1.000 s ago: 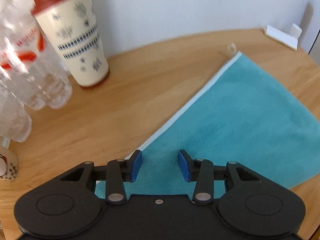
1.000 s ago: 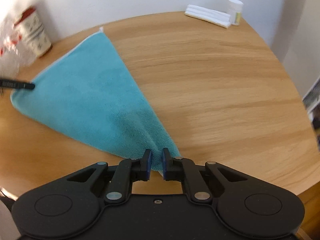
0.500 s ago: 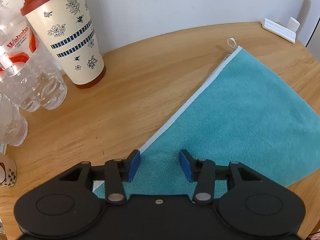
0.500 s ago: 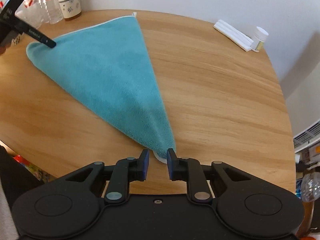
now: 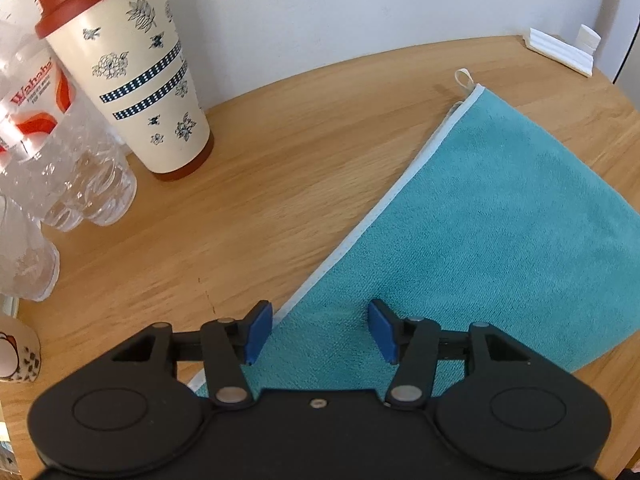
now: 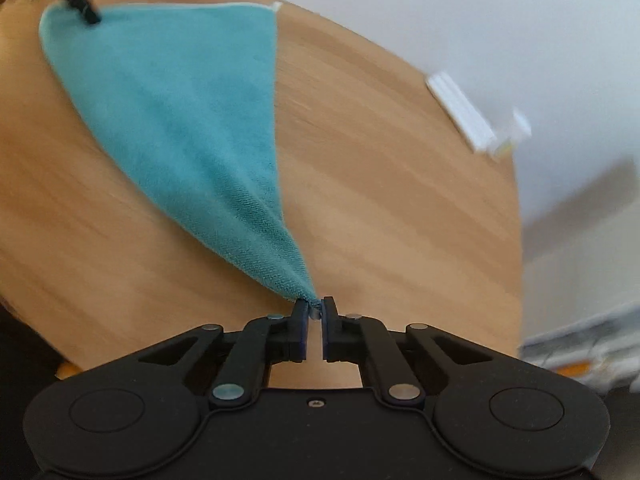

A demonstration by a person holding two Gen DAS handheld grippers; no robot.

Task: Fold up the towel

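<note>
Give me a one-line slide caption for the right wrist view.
Right gripper pinches one corner of the teal towel, lifting it off the round wooden table.

Both the left gripper and the right gripper are matte black plastic (silver pivot screws), with blue-padded fingers.

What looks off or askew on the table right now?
Nothing spilled or damaged. The teal towel lies skewed, drawn to a point where the right gripper pinches its corner; the left gripper is open over the opposite end.
</note>
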